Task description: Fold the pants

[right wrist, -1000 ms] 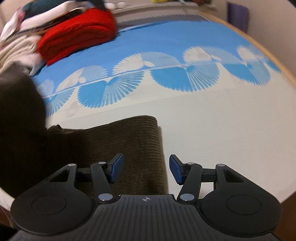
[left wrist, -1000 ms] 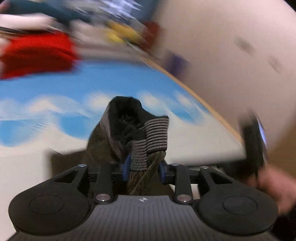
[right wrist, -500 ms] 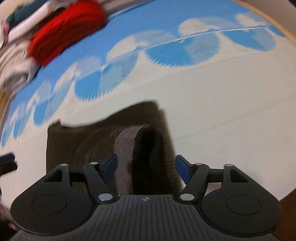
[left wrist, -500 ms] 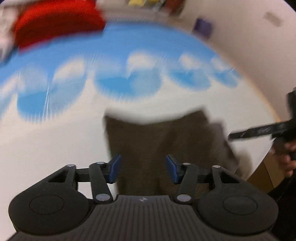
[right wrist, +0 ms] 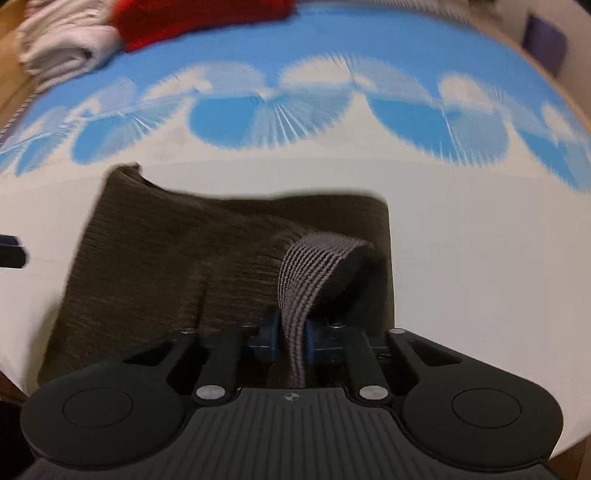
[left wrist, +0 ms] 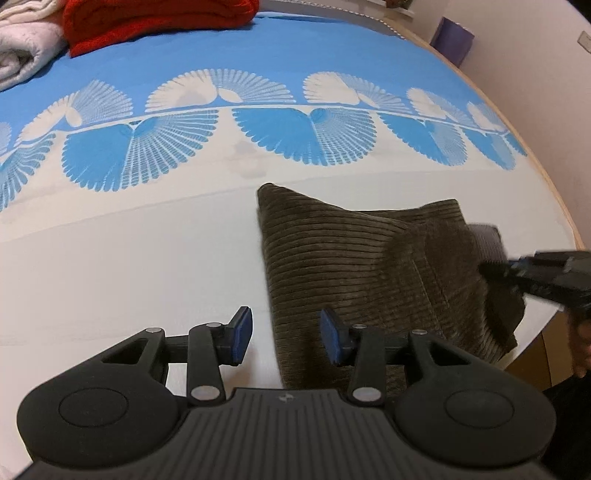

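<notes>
Dark olive corduroy pants (left wrist: 351, 258) lie folded on the white part of the bed cover; they also show in the right wrist view (right wrist: 192, 251). My left gripper (left wrist: 286, 339) is open and empty, hovering over the pants' left edge near the front. My right gripper (right wrist: 290, 341) is shut on the grey ribbed waistband (right wrist: 314, 266) and holds it lifted over the folded pants. The right gripper (left wrist: 506, 267) also shows in the left wrist view at the pants' right side.
The bed cover (left wrist: 147, 258) is white in front with a blue fan pattern behind. A red blanket (left wrist: 155, 18) and a white folded towel (left wrist: 22, 62) lie at the far left. The bed's wooden edge (left wrist: 554, 192) runs along the right.
My left gripper let go of the waistband and opened, then settled over the pants' left edge. My right gripper closed on the waistband and lifted it.
</notes>
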`<state>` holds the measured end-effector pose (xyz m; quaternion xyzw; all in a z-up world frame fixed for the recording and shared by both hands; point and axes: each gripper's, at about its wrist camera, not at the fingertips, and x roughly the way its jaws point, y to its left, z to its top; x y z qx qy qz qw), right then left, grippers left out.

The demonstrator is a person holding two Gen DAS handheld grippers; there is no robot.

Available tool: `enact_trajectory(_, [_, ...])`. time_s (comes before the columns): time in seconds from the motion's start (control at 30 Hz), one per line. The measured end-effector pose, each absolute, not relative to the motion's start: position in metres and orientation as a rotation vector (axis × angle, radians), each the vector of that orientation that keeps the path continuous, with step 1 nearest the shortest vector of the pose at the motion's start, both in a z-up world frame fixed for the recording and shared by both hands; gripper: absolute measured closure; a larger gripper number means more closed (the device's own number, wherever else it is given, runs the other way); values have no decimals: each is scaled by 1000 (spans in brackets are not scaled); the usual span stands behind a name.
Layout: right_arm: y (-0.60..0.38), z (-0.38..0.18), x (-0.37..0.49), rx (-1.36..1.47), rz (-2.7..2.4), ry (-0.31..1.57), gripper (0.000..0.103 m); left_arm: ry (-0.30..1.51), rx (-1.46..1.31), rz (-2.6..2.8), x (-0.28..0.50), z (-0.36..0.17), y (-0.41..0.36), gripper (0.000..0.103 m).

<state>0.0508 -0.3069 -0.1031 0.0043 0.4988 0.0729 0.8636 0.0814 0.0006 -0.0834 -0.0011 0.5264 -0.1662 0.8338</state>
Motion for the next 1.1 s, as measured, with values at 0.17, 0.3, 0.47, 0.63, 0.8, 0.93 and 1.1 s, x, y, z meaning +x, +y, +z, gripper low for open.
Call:
enact_trajectory(0.17, [-335, -47, 23, 97, 200, 820, 93, 1103, 7, -497, 73, -79, -17, 58])
enact_trajectory(0.3, [-355, -64, 28, 78, 93, 913, 88, 1130, 97, -637, 63, -87, -45, 58])
enact_trajectory(0.47, [-351, -110, 44, -46, 42, 1079, 60, 1252, 373, -694, 44, -132, -86, 59])
enact_trajectory(0.63, [-353, -66, 21, -21, 86, 864, 60, 1263, 425, -696, 43, -140, -93, 59])
enact_trajectory(0.8, [-336, -92, 18, -83, 397, 1055, 58, 1248, 412, -725, 53, -129, -95, 58])
enact_trajectory(0.93, [-317, -129, 9, -398, 394, 1162, 58, 1114, 240, -605, 85, -104, -83, 50])
enact_trajectory(1.1, [-335, -98, 22, -171, 357, 1060, 58, 1036, 79, -447, 116, -96, -70, 53])
